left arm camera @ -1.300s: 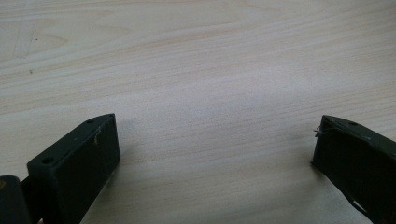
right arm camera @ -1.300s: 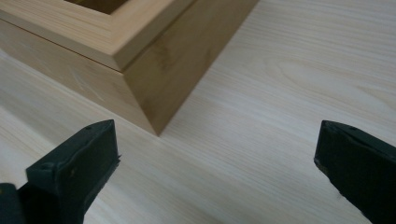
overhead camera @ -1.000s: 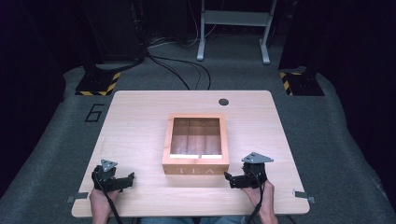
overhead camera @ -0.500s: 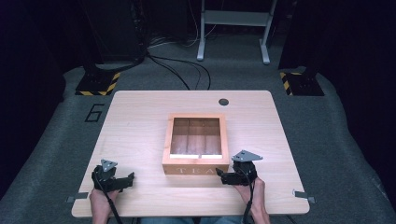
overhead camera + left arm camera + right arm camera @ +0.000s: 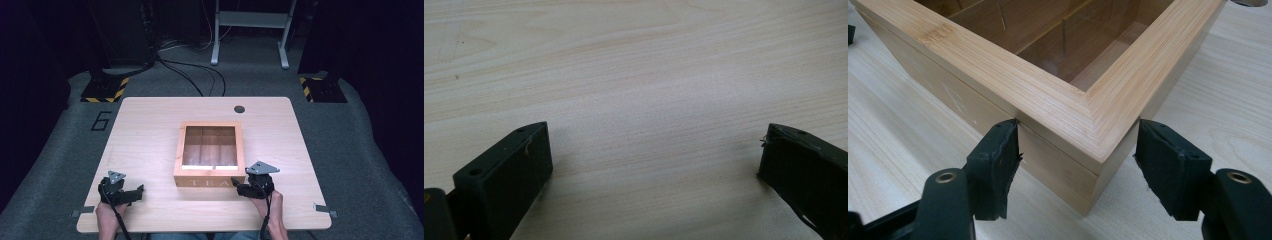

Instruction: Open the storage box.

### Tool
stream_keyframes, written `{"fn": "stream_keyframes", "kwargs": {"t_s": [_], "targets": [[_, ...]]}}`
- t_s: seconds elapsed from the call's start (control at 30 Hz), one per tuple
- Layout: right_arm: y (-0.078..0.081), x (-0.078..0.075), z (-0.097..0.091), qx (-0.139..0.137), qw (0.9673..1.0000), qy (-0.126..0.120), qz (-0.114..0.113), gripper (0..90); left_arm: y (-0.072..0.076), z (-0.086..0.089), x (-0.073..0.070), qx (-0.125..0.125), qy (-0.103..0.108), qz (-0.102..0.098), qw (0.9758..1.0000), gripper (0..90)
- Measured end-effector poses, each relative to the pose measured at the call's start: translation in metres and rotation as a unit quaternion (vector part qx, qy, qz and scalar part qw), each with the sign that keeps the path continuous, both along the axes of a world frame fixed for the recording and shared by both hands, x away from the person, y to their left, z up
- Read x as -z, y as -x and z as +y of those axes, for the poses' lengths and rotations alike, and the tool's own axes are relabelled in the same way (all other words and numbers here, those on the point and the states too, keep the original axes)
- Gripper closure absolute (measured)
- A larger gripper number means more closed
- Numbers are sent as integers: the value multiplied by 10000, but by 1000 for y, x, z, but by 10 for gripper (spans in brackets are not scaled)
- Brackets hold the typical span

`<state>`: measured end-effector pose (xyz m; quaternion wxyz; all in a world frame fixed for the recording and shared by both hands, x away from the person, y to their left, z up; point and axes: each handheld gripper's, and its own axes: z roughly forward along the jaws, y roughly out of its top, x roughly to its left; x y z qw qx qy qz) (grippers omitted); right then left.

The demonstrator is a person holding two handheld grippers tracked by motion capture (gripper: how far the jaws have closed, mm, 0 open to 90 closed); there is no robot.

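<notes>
1. Box: a wooden tea box sits mid-table, slightly toward the near edge, with a framed lid over divided compartments and pale lettering on its near face.
2. Right gripper: a second back it sat well to the right of the box; it has since slid left and now sits at the box's near right corner.
3. Its jaws have just been closing. The right gripper view has them straddling that corner, the left pad touching or all but touching the near face right at the seam under the lid, the right pad just beside the right face with a sliver of gap. Not yet a firm pinch, as far as can be told.
4. Left gripper: same spot as before near the table's near left edge, jaws spread wide over bare table, nothing between them.
5. Reading: the approach looks finished and the grasp on the corner is forming. Pad height at the seam suggests the lid is the target, probably to lift or hinge it open.
6. Risk: a grip across a corner is shallow, so the pads could slip off the angled faces.
</notes>
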<state>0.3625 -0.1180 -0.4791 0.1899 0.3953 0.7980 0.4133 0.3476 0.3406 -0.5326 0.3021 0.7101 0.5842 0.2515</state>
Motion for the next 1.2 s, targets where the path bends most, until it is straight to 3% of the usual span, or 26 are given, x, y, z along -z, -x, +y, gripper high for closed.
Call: {"fn": "stream_keyframes", "kwargs": {"t_s": [0.4,0.8,1.2], "targets": [[1,0,-2,-40,10000,3,-46,356,0,0,0,0,2,1,10000,2],[1,1,-4,-19,9999,-163,-35,382,0,0,0,-1,-6,1,10000,2],[1,-2,-3,-20,9997,-178,-166,390,0,0,0,2,-1,3,10000,2]]}}
